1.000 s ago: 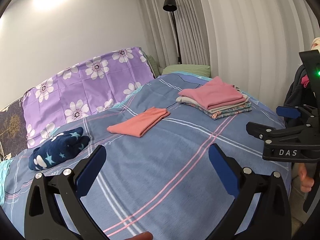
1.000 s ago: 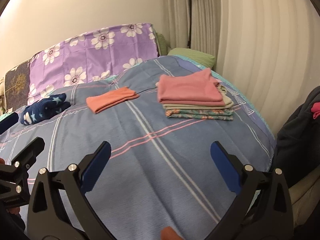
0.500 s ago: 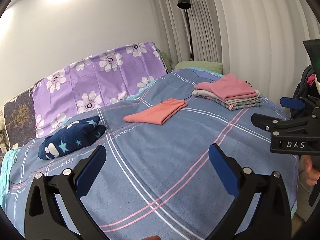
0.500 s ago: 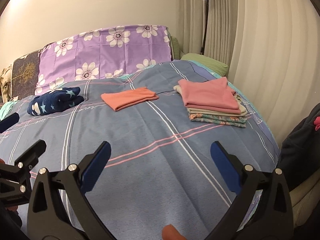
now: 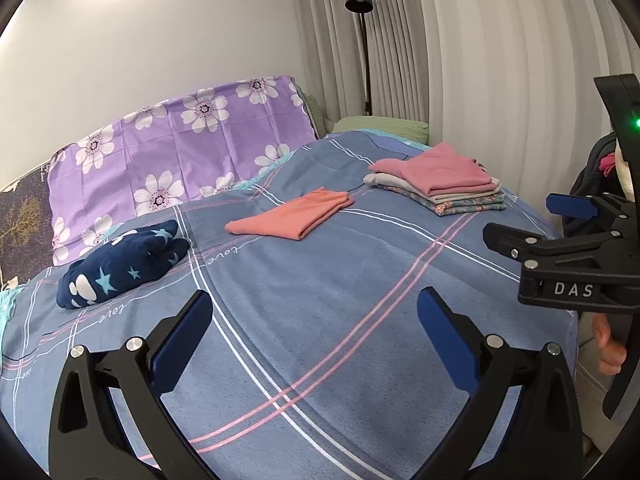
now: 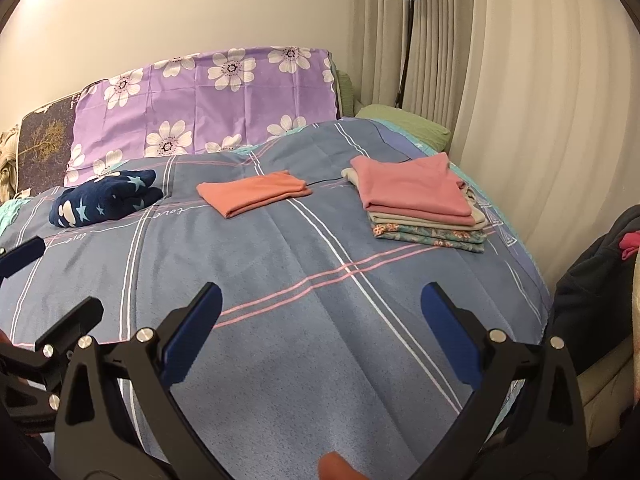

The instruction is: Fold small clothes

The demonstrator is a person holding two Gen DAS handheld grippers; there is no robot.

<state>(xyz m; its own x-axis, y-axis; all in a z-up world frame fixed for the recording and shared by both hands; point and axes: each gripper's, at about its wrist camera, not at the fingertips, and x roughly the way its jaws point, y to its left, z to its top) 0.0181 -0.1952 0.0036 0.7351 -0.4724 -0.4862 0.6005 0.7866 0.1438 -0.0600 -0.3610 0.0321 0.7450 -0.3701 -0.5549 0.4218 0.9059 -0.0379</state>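
Both claws hover released over the near end of the bed (image 5: 320,320), the left claw (image 5: 312,336) beside the right claw (image 6: 320,332). Ahead of them lie a folded salmon garment (image 6: 252,194), a stack of folded clothes (image 6: 420,204) to its right, and a navy star-print bundle (image 5: 120,264) to its left.

Left gripper (image 5: 314,334): jaws spread wide, blue-padded fingers (image 5: 182,340) empty, pointing forward and slightly down. Right gripper (image 6: 320,332): jaws likewise spread wide, nothing between the blue pads (image 6: 450,340), same forward pitch. Both held side by side at similar height, apart. Hand (image 5: 610,350): partly visible beneath the right gripper's body, gripping its handle.
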